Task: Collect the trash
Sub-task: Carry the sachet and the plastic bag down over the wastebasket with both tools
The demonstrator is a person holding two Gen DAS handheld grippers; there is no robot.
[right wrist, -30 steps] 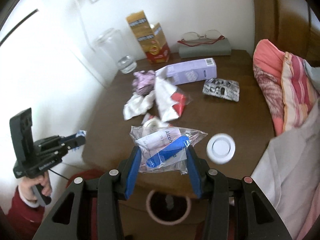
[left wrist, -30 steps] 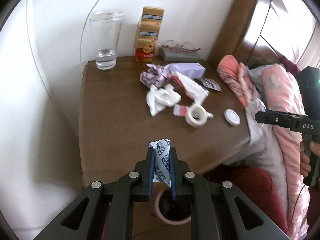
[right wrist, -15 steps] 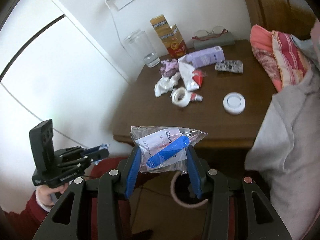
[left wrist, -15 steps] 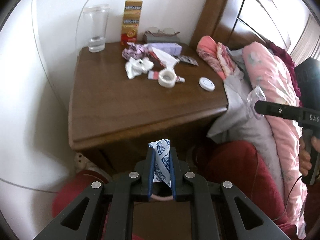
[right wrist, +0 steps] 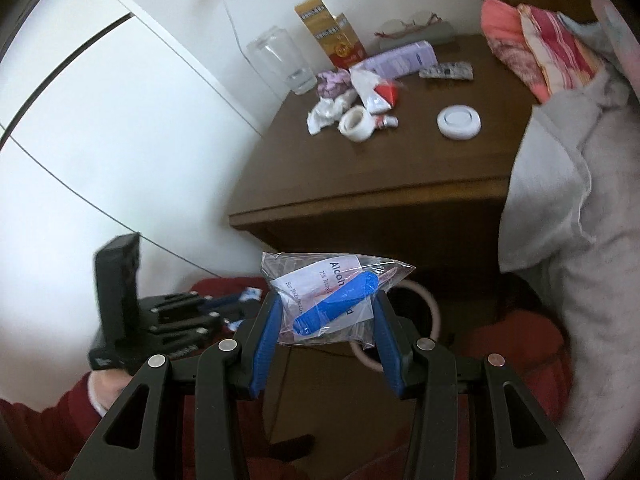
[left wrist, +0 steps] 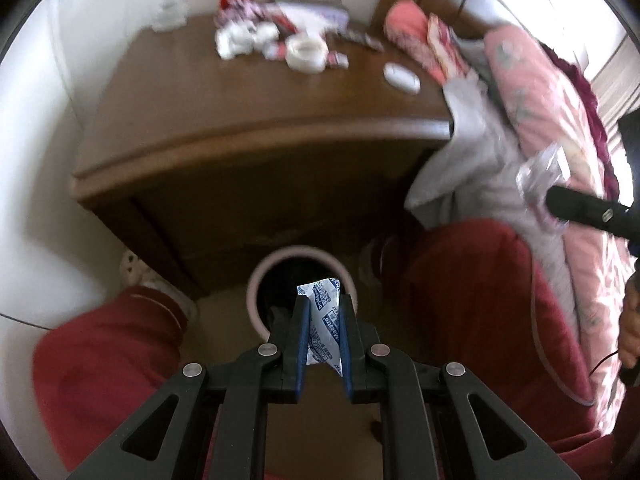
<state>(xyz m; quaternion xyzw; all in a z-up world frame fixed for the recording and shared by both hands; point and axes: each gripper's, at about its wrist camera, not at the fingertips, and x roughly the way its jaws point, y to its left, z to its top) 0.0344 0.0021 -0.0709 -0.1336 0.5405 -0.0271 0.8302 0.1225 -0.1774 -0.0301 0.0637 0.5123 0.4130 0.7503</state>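
Note:
My left gripper (left wrist: 323,304) is shut on a white sachet with blue print (left wrist: 323,320), held right over the dark mouth of a round bin with a pale pink rim (left wrist: 301,256) on the floor. My right gripper (right wrist: 325,300) is shut on a clear plastic bag with a blue item and a white label (right wrist: 332,300); the same bin's rim (right wrist: 430,304) shows just behind it. The left gripper (right wrist: 224,304) also appears low at the left of the right wrist view. On the wooden nightstand (right wrist: 400,168) lie crumpled tissues (right wrist: 326,114), a purple wrapper (right wrist: 334,82) and a torn red-white packet (right wrist: 376,94).
The nightstand also carries a tape roll (right wrist: 356,124), a round white lid (right wrist: 459,122), a glass (right wrist: 282,64), a yellow carton (right wrist: 330,32), a lilac box (right wrist: 400,58), a blister pack (right wrist: 446,70) and glasses. Bedding (right wrist: 560,160) hangs at the right. Red-trousered legs (left wrist: 460,288) flank the bin.
Both grippers drew back from the nightstand and sank toward the floor, each keeping its load. The bin, low in the views before, now lies directly beneath the left gripper's sachet.

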